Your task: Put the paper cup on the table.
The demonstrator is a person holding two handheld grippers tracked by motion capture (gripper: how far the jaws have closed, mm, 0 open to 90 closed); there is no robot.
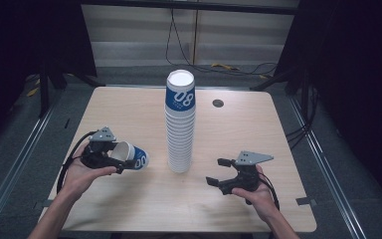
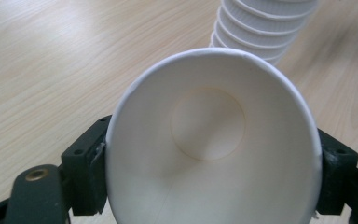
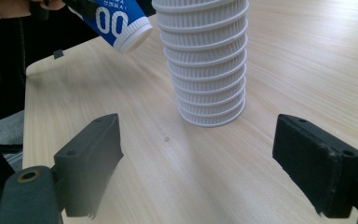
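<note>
High view: a blue-and-white paper cup (image 1: 132, 157) lies on its side in the left hand-held gripper (image 1: 110, 158), clamped across its rim just above the bench (image 1: 129, 114), left of the tall stack of white ribbed cups (image 1: 180, 134) and near its base. In the left gripper view both jaws press the rim. The right hand-held gripper (image 1: 220, 172) sits on the other side of the stack, jaws spread wide and holding nothing.

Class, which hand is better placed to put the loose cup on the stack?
Left. Its tool already grips the cup beside the stack; the right tool is open and holds nothing.
</note>
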